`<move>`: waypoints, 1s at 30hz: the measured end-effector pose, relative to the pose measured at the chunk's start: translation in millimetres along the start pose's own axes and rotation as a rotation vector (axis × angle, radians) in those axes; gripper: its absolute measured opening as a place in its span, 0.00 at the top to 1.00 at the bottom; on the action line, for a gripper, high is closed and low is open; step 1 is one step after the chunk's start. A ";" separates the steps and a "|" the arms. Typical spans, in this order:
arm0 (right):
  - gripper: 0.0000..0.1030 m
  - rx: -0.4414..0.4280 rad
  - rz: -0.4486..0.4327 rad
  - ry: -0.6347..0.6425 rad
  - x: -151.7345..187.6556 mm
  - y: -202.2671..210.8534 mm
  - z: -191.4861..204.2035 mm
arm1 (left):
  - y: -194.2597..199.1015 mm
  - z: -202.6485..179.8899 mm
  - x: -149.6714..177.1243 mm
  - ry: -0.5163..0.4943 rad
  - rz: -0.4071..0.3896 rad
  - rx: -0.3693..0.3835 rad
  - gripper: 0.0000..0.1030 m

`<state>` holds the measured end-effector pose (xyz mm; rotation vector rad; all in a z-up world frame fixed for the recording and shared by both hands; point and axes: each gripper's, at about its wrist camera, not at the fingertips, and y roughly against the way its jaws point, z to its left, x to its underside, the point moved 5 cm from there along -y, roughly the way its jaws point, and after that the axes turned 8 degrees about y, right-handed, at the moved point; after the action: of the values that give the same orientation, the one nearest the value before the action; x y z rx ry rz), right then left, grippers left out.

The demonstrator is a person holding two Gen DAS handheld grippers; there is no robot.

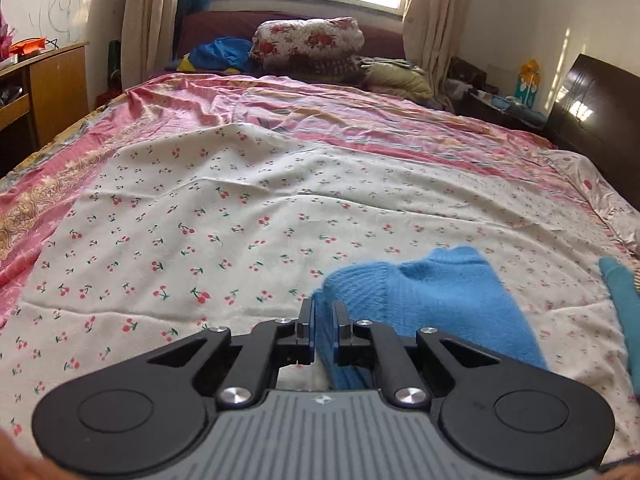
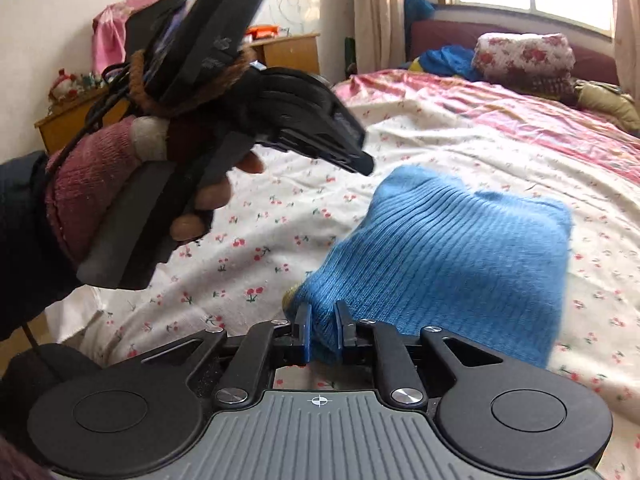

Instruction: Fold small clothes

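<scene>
A blue ribbed knit garment [image 2: 448,248] hangs lifted above the white cherry-print sheet [image 1: 200,208], pinched at two spots. The right gripper [image 2: 323,328] has its jaws clamped on one bunched corner; the left gripper [image 1: 324,326] is closed on another edge of the same knit. A hand in a pink fingerless glove [image 2: 92,196] carries the left tool. Beyond lie a pink striped bedspread [image 1: 320,104] and a floral rolled quilt [image 1: 308,40] under the window.

We see a teal cloth [image 1: 622,312] cut off by the left view's right edge. The blue sock [image 2: 452,248] is blurred, its near end hidden behind the right tongs [image 2: 323,322].
</scene>
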<state>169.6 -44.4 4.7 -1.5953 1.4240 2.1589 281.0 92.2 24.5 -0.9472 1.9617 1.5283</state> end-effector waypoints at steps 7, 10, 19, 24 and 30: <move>0.84 0.067 0.012 -0.096 6.5 7.7 -23.6 | 7.6 -32.5 37.7 -0.068 0.026 0.015 0.85; 0.84 0.108 0.027 -0.099 11.4 9.1 -30.5 | -4.2 -40.1 54.2 -0.114 0.059 -0.034 0.84; 0.84 0.143 0.054 -0.194 23.7 16.1 -49.5 | 7.0 -43.4 56.1 -0.112 0.061 -0.088 0.84; 0.84 0.157 0.043 -0.189 23.5 25.5 -47.6 | 14.4 -41.6 60.2 -0.109 0.067 -0.093 0.84; 0.83 0.165 0.037 -0.180 17.6 34.2 -41.7 | 22.1 -40.9 70.0 -0.111 0.093 -0.097 0.83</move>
<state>171.6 -100.7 11.1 -1.2940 1.5397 2.0824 220.7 39.8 -1.6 -0.8017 1.8916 1.7041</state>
